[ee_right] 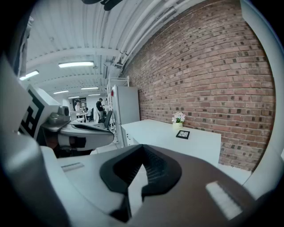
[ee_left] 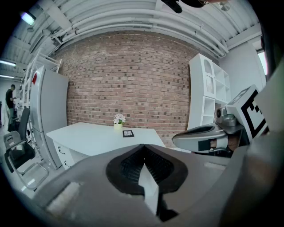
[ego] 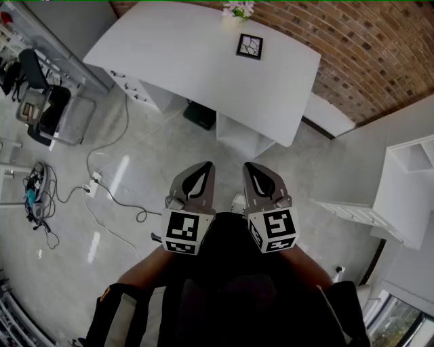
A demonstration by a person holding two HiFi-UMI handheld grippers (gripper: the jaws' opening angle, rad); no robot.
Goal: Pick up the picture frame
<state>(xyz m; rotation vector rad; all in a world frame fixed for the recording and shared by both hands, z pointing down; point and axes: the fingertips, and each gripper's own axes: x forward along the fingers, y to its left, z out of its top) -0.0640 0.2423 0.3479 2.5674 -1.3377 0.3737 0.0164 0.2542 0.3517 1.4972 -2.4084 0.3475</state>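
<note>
A small black picture frame lies flat on the far part of a white table, beside a small pot of white flowers. The frame also shows in the left gripper view, and the frame shows in the right gripper view. Both grippers hang side by side over the floor, well short of the table. My left gripper is shut with nothing in it. My right gripper is shut and empty too.
A brick wall runs behind the table. White shelving stands at the right. An office chair and loose cables lie on the grey floor at the left. People stand far off by a tall white cabinet.
</note>
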